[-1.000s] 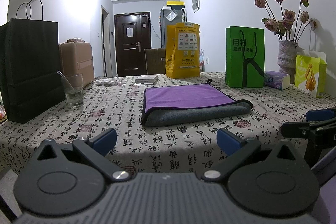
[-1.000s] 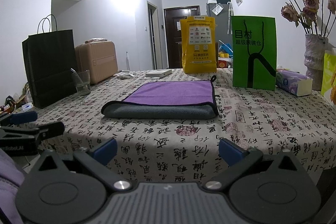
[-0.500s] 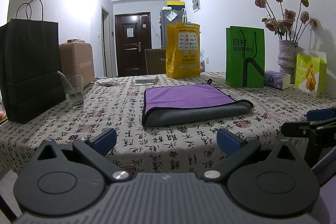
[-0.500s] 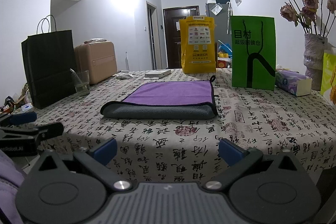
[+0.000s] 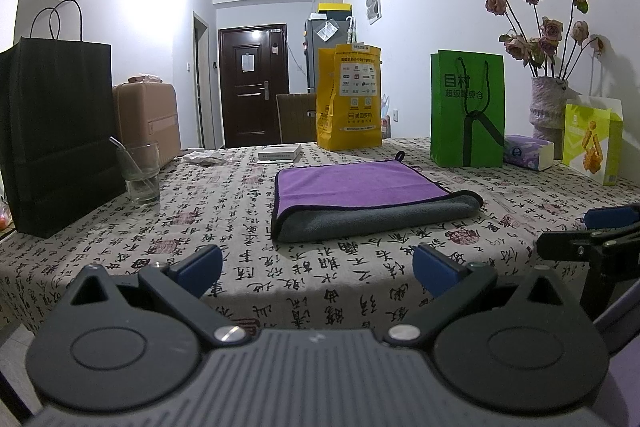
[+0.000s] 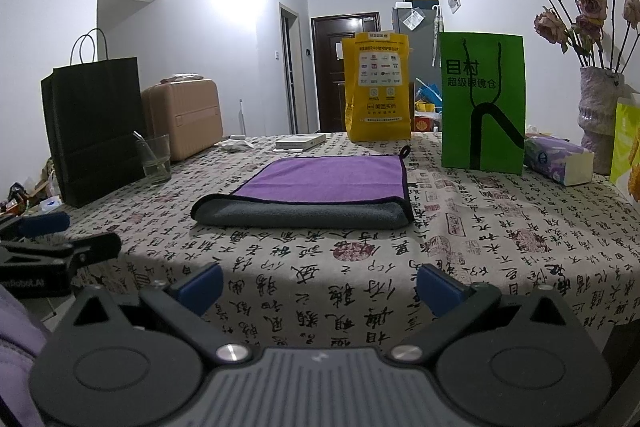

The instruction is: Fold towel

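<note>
A purple towel point(image 5: 360, 187) with a grey underside lies folded on the patterned tablecloth point(image 5: 240, 227), its grey fold facing me; it also shows in the right wrist view point(image 6: 320, 179). My left gripper point(image 5: 318, 267) is open and empty, held off the table's near edge, well short of the towel. My right gripper point(image 6: 318, 285) is open and empty, also back from the near edge. The right gripper shows at the right edge of the left wrist view point(image 5: 592, 231), and the left gripper at the left edge of the right wrist view point(image 6: 52, 239).
A black paper bag point(image 5: 56, 131) and a glass point(image 5: 140, 171) stand at the left. A yellow bag point(image 5: 348, 99), a green bag point(image 5: 466, 107), a tissue pack point(image 5: 528, 151), a flower vase point(image 5: 548, 103) and a small box point(image 5: 280, 151) line the back and right.
</note>
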A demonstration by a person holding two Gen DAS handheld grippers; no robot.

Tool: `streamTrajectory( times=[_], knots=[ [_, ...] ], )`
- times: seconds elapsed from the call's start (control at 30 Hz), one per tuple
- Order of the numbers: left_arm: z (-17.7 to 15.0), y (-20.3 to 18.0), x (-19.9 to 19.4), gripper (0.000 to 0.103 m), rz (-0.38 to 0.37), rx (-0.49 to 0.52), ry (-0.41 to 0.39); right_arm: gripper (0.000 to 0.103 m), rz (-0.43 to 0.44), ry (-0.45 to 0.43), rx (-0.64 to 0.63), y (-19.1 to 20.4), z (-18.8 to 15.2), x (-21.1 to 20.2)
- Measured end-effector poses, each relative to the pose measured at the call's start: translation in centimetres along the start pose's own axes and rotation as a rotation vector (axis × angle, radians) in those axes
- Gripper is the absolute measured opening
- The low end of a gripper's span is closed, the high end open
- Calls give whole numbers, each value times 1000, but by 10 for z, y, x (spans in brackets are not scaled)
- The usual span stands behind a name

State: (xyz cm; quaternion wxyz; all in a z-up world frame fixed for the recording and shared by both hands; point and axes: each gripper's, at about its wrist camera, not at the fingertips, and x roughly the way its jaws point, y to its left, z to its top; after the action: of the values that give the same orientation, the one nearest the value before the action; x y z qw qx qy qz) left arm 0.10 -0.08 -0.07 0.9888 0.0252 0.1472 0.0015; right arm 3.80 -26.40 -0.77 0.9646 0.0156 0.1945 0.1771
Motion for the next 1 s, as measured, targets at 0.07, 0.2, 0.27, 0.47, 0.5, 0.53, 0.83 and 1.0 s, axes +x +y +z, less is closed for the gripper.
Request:
streamTrajectory(
  times=[0.07, 0.2, 0.27, 0.47, 0.5, 0.53, 0.83, 1.0],
  knots=[
    [0, 0, 0, 103, 1, 0, 0, 103, 0, 0, 0, 0, 0, 0],
    [-3, -1, 2, 103, 4, 4, -2, 103, 0, 0, 0, 0, 0, 0],
    [-5, -2, 4, 103, 13, 5, -5, 103, -2, -1, 3, -1, 0, 0],
    [-3, 0, 6, 103, 16, 5, -8, 103, -1, 1, 6, -1, 0, 0],
    [-4, 0, 7, 103, 16, 3, -5, 103, -1, 1, 5, -1, 0, 0],
    [-3, 0, 8, 103, 17, 2, -1, 103, -3, 1, 4, -1, 0, 0],
    [-2, 5, 15, 103, 15, 5, -3, 103, -11, -12, 13, -6, 1, 2],
    [-1, 9, 31, 103, -20, 14, 16, 103, -24, -49, 14, -15, 4, 6]
  ],
)
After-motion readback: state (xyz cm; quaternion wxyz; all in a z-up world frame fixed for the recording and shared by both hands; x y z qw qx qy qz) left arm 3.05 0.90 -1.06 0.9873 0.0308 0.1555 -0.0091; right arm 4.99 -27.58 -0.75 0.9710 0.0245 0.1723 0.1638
